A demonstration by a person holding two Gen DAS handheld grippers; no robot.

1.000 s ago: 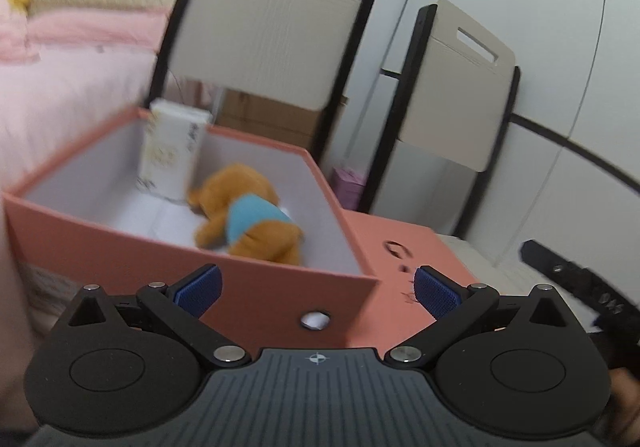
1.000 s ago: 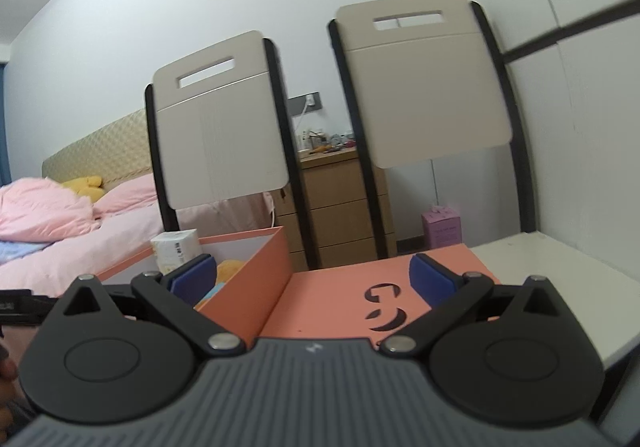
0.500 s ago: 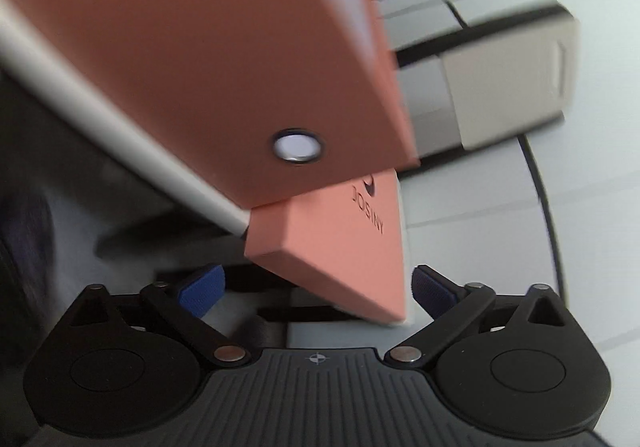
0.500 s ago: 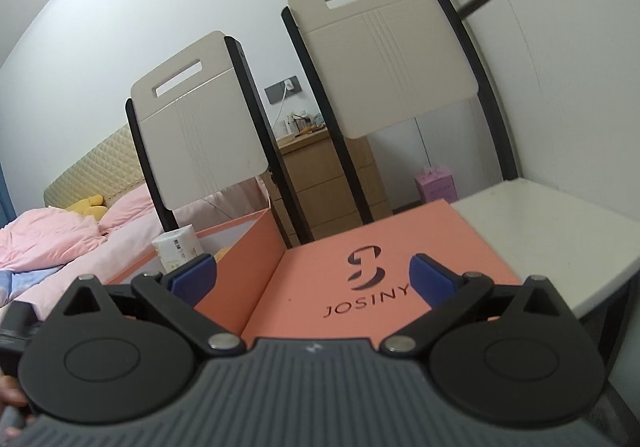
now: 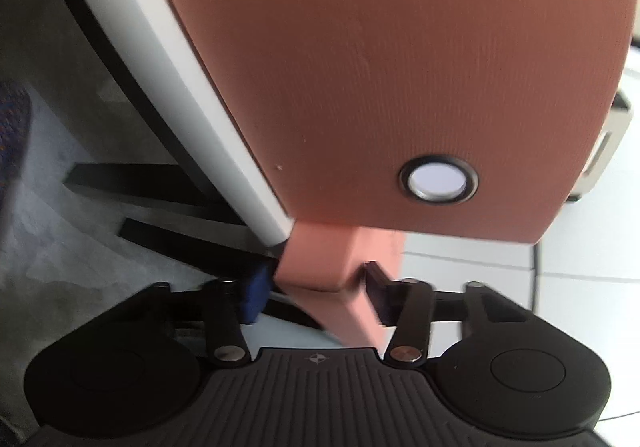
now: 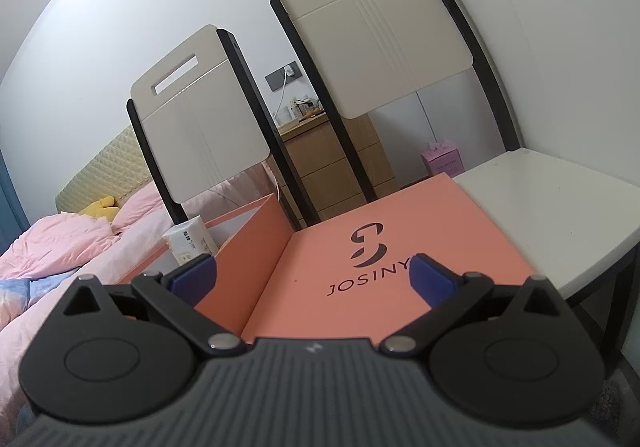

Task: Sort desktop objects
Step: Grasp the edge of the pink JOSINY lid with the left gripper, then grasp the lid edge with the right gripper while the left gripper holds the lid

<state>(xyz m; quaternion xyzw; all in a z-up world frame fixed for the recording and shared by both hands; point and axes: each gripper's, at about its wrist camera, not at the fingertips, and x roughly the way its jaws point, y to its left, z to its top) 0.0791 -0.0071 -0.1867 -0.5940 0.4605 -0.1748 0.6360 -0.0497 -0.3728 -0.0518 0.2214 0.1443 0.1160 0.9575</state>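
A salmon-pink storage box fills the left wrist view, rolled sideways, with a metal eyelet on its wall. My left gripper is shut on a corner of the matching pink lid at the table edge. In the right wrist view the lid, printed JOSINY, lies flat on the white table beside the open box. A white tissue pack stands inside the box. My right gripper is open above the lid's near edge, holding nothing.
Two beige folding chairs stand behind the table. A bed with pink bedding lies to the left. A wooden dresser and a small pink box are behind the chairs. The table's black legs show below its edge.
My left gripper dropped low, rolled sideways and closed on the lid's corner. My right gripper rose and tilted, bringing the lid's logo fully into view.
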